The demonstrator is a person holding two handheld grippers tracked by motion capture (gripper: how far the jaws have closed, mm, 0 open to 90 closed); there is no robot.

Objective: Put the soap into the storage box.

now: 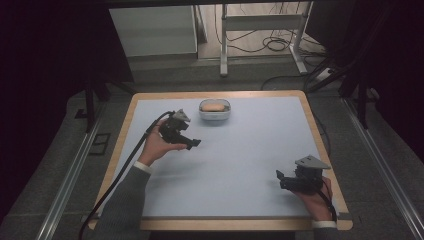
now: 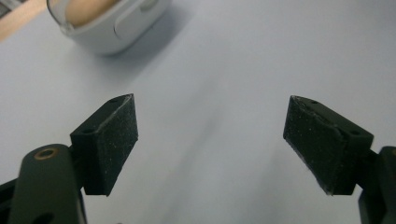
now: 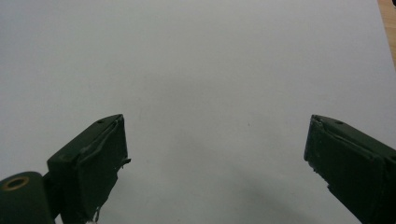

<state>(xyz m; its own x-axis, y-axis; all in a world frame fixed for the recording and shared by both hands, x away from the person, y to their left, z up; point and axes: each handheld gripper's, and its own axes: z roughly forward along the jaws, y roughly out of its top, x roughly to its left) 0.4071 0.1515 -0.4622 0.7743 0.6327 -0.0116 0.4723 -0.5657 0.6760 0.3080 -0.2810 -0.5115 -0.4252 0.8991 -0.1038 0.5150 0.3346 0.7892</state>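
Container (image 1: 215, 110), a white lidded box with a tan item visible through its clear top, was found at the far middle of the table (image 1: 250, 165), near the back edge. It was seen upright and apart from both grippers.

The table was noted as a pale blue sheet on a wooden frame, bare apart from the container. Beyond it, a desk frame (image 1: 260, 40) and loose cables (image 1: 275, 45) were recorded on the floor, well clear of the work.

Left gripper (image 1: 192, 142) was held just in front and to the left of the container, its jaws spread wide with nothing between them; in the left gripper view the container (image 2: 107, 23) was seen ahead and off to the left of the jaw line. Right gripper (image 1: 281, 180) was held near the right front corner, well apart from the container, jaws likewise spread and holding nothing; bare table (image 3: 196, 70) was seen ahead of it.

The step in hand was judged to be an approach or a release at the container, with no grip in place. The next move was judged to call for the left gripper to be turned toward the container and lined up on its sides before any closing. No obstruction was found between them.
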